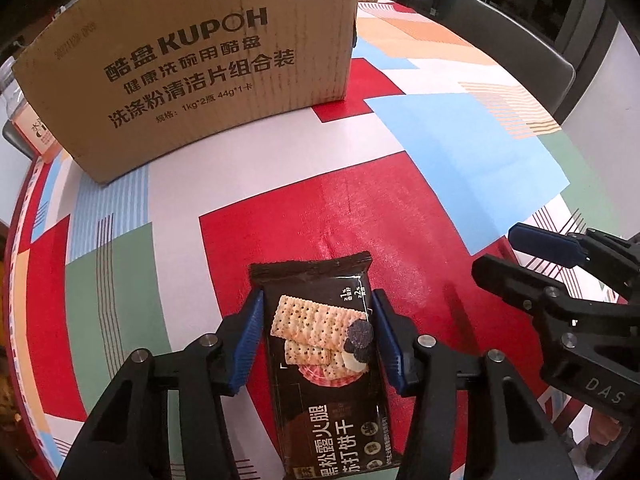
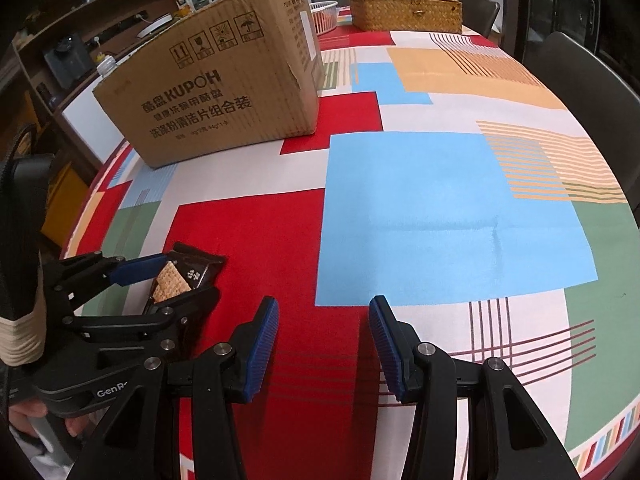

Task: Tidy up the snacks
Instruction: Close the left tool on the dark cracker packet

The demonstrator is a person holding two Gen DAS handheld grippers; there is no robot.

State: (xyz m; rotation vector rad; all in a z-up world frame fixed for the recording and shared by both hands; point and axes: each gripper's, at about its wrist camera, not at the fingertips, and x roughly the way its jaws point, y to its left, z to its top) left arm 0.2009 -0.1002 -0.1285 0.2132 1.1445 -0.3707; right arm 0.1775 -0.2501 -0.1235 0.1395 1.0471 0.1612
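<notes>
Tablecloth (image 2: 440, 220) of red, blue, green and white blocks; cardboard box (image 1: 192, 64) far left, woven basket (image 2: 404, 12) at far end. Left gripper (image 1: 318, 340) pinches cracker packet (image 1: 328, 360); right gripper (image 2: 324, 336) spread, holding nothing.

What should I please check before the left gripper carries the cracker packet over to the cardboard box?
1. Packet held: the left gripper has both blue fingers against the sides of the cracker packet. Ok.
2. Grip position: the fingers sit near the packet's top half, with its lower end toward the camera. Ok.
3. Right gripper out of the way: it is open, holds nothing and sits beside the left one. Ok.
4. Path to the cardboard box: only bare tablecloth lies between. Ok.
5. Box open on top: its top edge is out of clear view. Cannot tell.
</notes>
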